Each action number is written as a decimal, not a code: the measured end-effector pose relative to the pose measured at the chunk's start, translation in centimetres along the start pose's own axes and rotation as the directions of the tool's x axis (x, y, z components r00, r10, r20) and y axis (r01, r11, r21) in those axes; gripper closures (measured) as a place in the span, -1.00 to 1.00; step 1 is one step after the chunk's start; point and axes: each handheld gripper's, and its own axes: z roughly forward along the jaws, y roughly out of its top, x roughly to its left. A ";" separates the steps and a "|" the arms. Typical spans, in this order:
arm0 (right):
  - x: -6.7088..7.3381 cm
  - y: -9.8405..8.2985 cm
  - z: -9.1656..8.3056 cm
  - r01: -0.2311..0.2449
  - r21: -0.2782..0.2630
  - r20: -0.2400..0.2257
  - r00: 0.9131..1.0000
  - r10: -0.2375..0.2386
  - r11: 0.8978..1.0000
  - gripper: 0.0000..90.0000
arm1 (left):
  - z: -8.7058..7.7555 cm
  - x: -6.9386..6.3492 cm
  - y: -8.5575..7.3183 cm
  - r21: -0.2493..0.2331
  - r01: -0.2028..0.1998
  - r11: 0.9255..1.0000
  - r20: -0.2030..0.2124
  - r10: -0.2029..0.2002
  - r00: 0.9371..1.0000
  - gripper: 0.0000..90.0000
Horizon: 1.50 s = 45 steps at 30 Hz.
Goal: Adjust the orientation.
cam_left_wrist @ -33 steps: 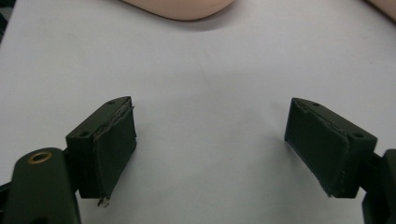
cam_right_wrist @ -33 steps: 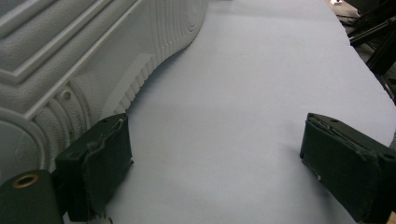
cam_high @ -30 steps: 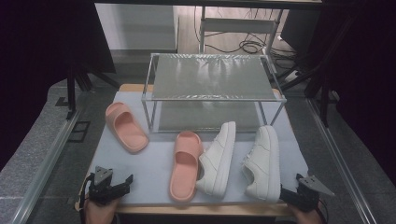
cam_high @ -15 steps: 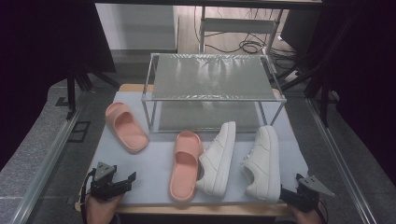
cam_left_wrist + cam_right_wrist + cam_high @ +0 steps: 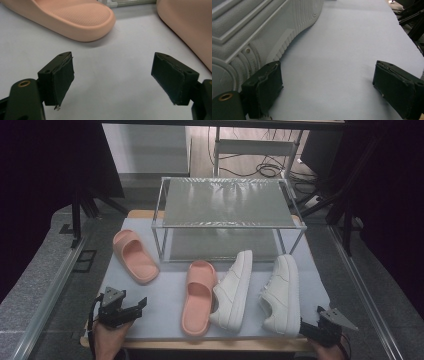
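Note:
Two pink slides lie on the pale mat: one point(image 5: 134, 256) at the left, angled, and one point(image 5: 198, 297) near the middle. Beside the middle slide lie two white sneakers, the left one point(image 5: 233, 289) touching the slide and the right one point(image 5: 280, 293) further right. My left gripper point(image 5: 131, 307) stands open at the front left, with the left slide's end point(image 5: 75, 20) ahead of its jaws and the other slide point(image 5: 187, 27) at the right. My right gripper point(image 5: 309, 329) stands open at the front right, its left jaw close to the right sneaker's heel point(image 5: 244, 45). Both hold nothing.
A two-tier metal rack point(image 5: 227, 205) with mesh shelves stands at the back of the mat point(image 5: 160, 295). The table's front edge runs just under the grippers. Aluminium rails flank both sides. Cables and a stand lie on the floor behind the rack.
My left gripper has edged slightly to the right and forward. The right gripper and the shoes have not moved.

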 end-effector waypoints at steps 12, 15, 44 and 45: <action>0.0 0.0 0.0 0.000 -0.001 0.000 1.000 0.000 1.000 -0.81 | 1.4 1.1 2.1 -0.022 -0.003 1.000 0.002 0.003 1.000 -0.43; 0.0 0.0 0.0 0.000 -0.001 0.000 1.000 0.000 1.000 -0.81 | 1.9 1.4 3.1 -0.034 -0.010 0.999 0.003 0.010 1.000 -0.34; 0.0 0.0 0.0 0.002 0.001 0.000 1.000 -0.002 1.000 -0.81 | 6.3 3.7 8.7 -0.046 0.004 0.999 -0.050 -0.006 0.999 0.19; 0.0 0.0 0.0 0.002 0.001 0.000 1.000 -0.002 1.000 -0.81 | 6.3 3.7 8.7 -0.046 0.004 0.999 -0.050 -0.006 0.999 0.20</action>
